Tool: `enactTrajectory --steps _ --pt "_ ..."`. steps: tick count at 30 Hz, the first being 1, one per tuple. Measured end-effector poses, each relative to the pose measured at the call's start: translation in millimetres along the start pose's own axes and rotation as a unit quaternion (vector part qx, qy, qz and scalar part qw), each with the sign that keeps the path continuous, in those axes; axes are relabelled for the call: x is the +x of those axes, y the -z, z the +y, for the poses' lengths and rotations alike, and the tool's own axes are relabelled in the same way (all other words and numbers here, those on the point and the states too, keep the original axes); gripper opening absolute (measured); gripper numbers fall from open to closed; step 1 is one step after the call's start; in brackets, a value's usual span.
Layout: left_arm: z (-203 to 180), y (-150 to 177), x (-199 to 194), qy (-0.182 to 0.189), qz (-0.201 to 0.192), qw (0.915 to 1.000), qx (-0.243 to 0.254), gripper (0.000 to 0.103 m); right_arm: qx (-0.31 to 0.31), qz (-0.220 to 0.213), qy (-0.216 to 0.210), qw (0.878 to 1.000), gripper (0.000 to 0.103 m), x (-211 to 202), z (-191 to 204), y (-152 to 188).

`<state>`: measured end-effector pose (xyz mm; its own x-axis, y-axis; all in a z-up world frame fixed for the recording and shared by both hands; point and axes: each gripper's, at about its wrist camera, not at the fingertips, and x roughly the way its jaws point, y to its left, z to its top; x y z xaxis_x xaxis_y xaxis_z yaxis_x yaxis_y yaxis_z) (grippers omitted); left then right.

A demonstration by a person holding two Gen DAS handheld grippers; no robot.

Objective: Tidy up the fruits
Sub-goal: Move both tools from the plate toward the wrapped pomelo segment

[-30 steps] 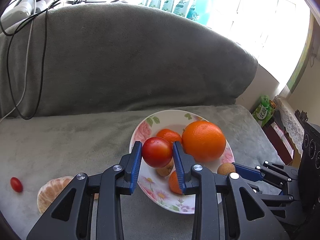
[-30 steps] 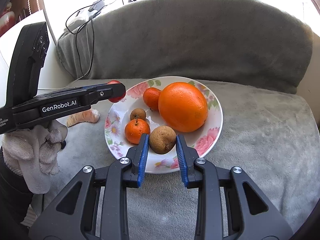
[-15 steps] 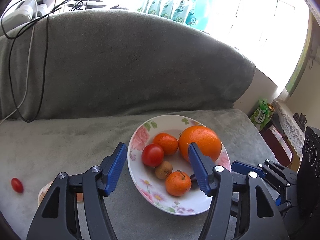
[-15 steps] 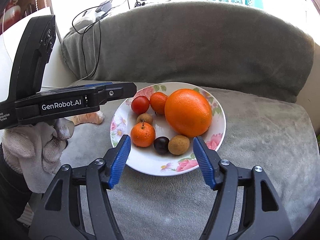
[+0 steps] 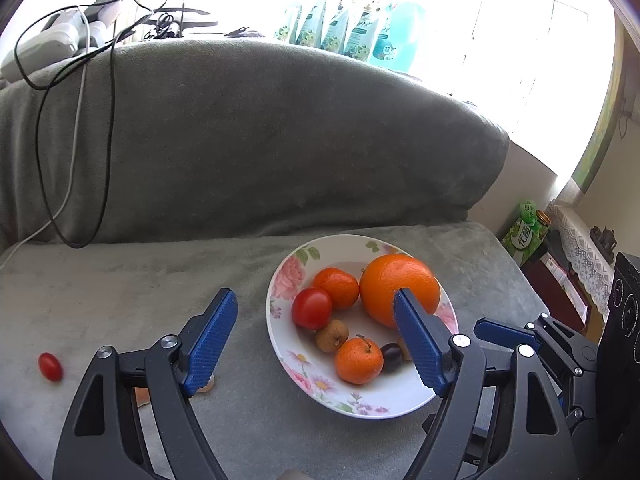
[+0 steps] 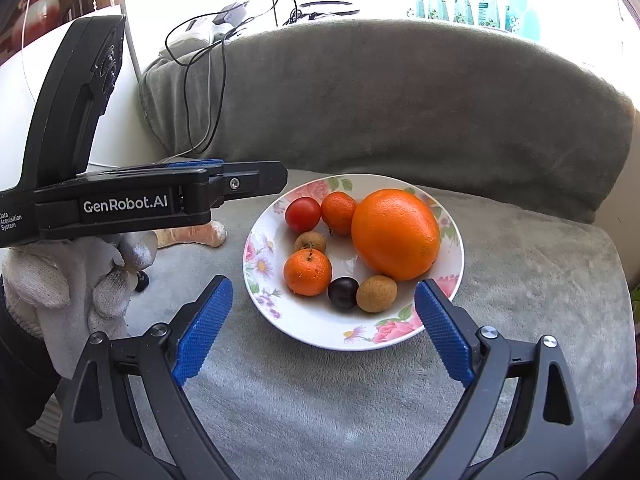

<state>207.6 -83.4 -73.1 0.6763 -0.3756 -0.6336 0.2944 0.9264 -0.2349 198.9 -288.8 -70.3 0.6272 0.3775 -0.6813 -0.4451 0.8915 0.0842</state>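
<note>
A floral plate (image 5: 376,404) (image 6: 280,320) on the grey sofa seat holds a big orange (image 5: 400,284) (image 6: 394,234), two mandarins (image 5: 358,360) (image 6: 307,272), a red tomato (image 5: 312,307) (image 6: 303,214), brown longans (image 6: 376,294), and a dark plum (image 6: 343,293). My left gripper (image 5: 316,336) is open and empty, pulled back above the plate's near left side. My right gripper (image 6: 322,324) is open and empty, just short of the plate's front rim. A cherry tomato (image 5: 50,366) and a peeled mandarin (image 6: 192,234) lie on the seat left of the plate.
The grey sofa backrest (image 5: 260,140) rises behind the plate, with cables (image 5: 72,120) draped over it. The left gripper's body (image 6: 140,200) and a gloved hand (image 6: 60,280) fill the left of the right wrist view. A cabinet with bottles (image 5: 528,232) stands right of the seat.
My left gripper opened, left the tomato on the plate and drew back. My right gripper opened, left the brown longan on the plate and drew back.
</note>
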Motion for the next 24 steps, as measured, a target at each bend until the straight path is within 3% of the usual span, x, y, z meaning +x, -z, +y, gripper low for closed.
enactTrajectory --steps 24 --pt "31 4 -49 -0.021 -0.039 0.9989 -0.014 0.08 -0.028 -0.013 -0.007 0.999 0.094 -8 28 -18"
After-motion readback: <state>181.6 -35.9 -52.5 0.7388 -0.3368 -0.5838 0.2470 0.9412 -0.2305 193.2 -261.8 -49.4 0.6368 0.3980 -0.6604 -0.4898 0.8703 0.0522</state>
